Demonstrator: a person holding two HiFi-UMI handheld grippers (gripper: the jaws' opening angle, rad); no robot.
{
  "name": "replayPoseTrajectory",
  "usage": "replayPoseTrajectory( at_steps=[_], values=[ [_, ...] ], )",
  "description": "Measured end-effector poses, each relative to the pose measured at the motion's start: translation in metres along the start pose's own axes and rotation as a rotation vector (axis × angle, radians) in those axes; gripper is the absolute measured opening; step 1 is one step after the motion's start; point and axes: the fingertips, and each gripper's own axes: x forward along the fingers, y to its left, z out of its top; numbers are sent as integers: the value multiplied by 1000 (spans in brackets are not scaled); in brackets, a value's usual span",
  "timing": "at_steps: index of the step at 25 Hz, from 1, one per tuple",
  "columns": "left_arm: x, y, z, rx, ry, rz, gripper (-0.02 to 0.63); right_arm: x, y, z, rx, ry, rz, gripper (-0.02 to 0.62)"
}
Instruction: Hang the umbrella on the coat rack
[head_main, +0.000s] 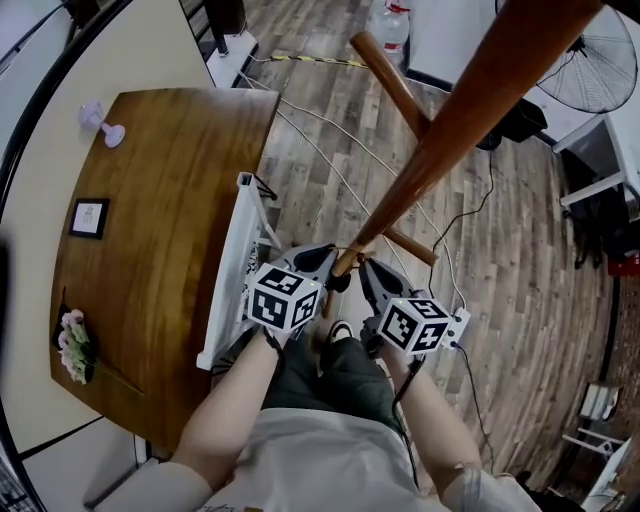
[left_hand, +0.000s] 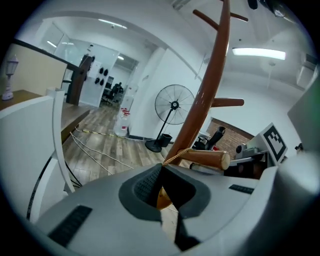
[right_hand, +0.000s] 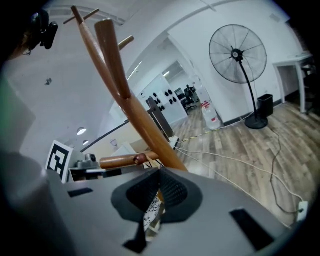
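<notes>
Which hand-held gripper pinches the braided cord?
The left hand-held gripper: the tan braided cord runs out of its jaws. The right hand-held gripper pinches speckled fabric.

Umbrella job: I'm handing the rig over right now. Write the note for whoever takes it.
Left hand-held gripper: jaws together on the braided cord, which runs up to the peg close to the coat rack pole.
Right hand-held gripper: jaws together on patterned fabric, probably the umbrella.
Done: both grippers are up at the peg with the load.
Unclear: whether the cord is over the peg.
Left: seat the cord on the peg, then open both, probably the right one first.
</notes>
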Motion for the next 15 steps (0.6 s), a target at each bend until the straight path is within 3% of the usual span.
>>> replayPoseTrajectory(
  at_steps=[5,8,11,13,15],
  values=[
    [16,1,-7,-2,-3,-34,3,12,-7,-9,-23,28,-16,8],
    [26,-4,-13,47,31,-46,5,19,-10,-11,-24,48,-14,21],
    [26,-2,-19,101,55,-7,17,24,-9,-13,-26,81,-20,29],
    [20,3,-20,77,63,26,63,20,-9,-9,-37,94,-37,44],
    [10,7,-19,49,67,56,62,14,-8,-6,-55,110,-54,66]
  ],
)
